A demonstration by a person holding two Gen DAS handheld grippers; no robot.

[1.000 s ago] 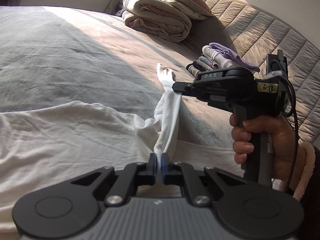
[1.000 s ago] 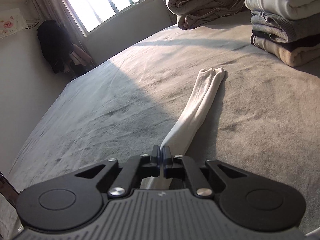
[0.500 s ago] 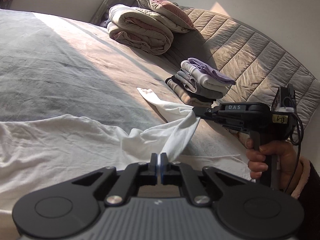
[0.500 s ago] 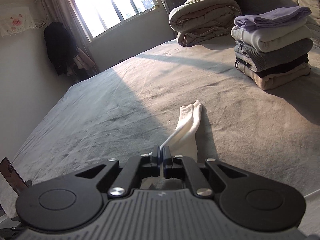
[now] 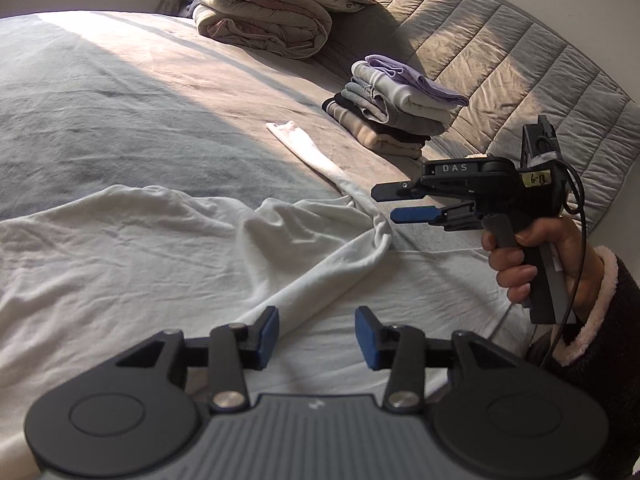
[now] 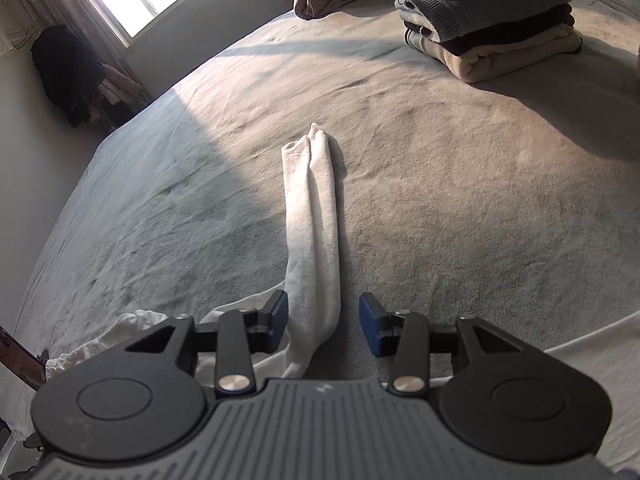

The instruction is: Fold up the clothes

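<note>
Both the left tongs (image 5: 317,332) and the right tongs (image 6: 323,327) have just opened and let go of the white shirt (image 5: 132,256); its sleeve (image 6: 311,220) now lies stretched toward twelve o'clock on the bed (image 6: 460,200), ready for folding inward.

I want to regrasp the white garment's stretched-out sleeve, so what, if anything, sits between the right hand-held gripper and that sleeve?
Nothing visible does. The right hand-held gripper has just been opening, and the sleeve lies loose between its spread jaws on bare bedspread. The stack of folded clothes sits well beyond, off to the right.
</note>
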